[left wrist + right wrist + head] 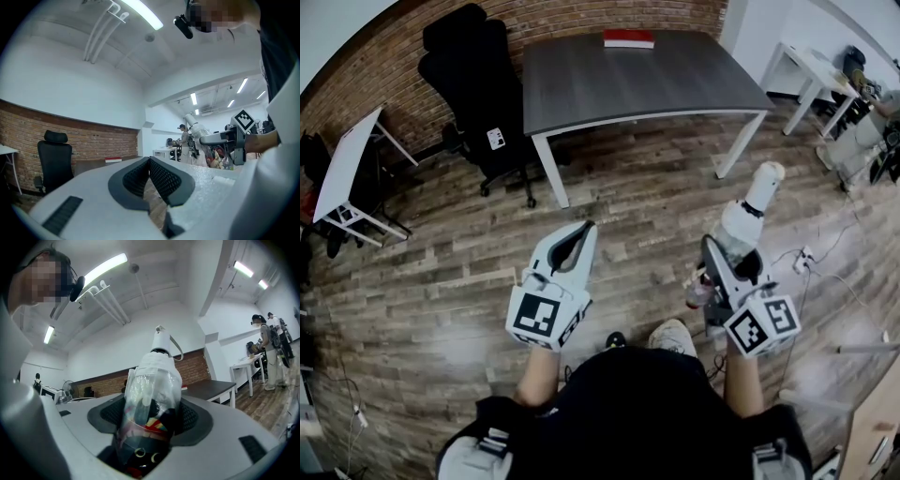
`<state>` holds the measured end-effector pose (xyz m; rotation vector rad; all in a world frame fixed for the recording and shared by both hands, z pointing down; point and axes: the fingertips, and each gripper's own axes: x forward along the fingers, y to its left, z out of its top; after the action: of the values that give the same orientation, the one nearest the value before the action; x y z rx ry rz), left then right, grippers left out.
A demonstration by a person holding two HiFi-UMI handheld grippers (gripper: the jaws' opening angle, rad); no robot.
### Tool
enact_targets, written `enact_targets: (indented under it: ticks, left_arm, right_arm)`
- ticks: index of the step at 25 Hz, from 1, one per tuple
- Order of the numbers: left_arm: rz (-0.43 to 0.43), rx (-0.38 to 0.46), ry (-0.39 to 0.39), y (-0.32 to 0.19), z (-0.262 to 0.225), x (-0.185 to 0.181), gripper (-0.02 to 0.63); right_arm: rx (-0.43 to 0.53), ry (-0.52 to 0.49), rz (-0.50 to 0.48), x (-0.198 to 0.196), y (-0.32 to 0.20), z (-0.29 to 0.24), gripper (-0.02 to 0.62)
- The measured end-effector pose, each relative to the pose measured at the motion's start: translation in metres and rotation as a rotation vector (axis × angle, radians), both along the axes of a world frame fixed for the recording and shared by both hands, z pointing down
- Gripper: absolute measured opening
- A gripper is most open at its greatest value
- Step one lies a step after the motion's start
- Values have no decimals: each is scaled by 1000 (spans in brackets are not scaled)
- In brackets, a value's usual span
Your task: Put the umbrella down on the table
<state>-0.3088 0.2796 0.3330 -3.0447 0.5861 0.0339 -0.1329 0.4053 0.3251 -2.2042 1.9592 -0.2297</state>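
Umbrella (741,223): folded, wrapped in a clear plastic sleeve, white handle end pointing forward. It is carried in the air over the wooden floor, well apart from the counter (675,89) and not yet put down.
Right gripper (731,264): jaws spread wide around the umbrella's thick middle, pads pinching the sleeve on both sides.
Left gripper (584,234): jaws pressed together at the tips with nothing between them, held level beside the right one.
Counter: dark grey top on white legs, straight ahead, its near edge facing the person.
Slip risk: the sleeve looks slick (loose, glossy plastic). The umbrella could likely slide inside it or out of the pads if tipped nose down.
Edge risk: the handle end leads and would meet the near edge first if carried too low. Laid close to that edge, a rounded bundle could roll off onto the floor.
Open room: most of the top is bare. A red book (628,38) lies at the far edge, so the middle looks the safest place.
Left side: a black office chair (478,89) stands just beside the counter's left corner, narrowing any approach from there.
Floor: cables (806,258) trail on the boards to the right and could catch a foot; the straight path ahead looks free.
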Motion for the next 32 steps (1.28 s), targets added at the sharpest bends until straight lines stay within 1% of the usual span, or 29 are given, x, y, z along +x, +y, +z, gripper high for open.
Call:
enact_targets:
  ticks: [7,11,18,21,25,29,32]
  left_arm:
    - [-33,-27,-37,-24,8,16,3]
    - [-62,-17,-34,-40,6,33,3]
    - [-111,4,-51,-74,6,74,3]
    - [-131,-9,-54,-94,9,97,3]
    - [-147,-36,-87,-116,11,130,3]
    - [-177,-36,-84,-134,9,156,3]
    - [-200,-18,-67,-149,5,176,3]
  right_arm:
    - [-6,-4,-8,27,-21,-2,285]
    - [-3,-4,-33,50,-44,-1,285]
    - [15,-14,-52,107,-85,-2,285]
    - [8,-11,-69,131,-106,-2,285]
    - [-1,-7,-85,169,-134,-4,285]
    - [-3,-11,-102,203,-157,-7,285]
    - [-11,-8,-130,226,-175,-7,285]
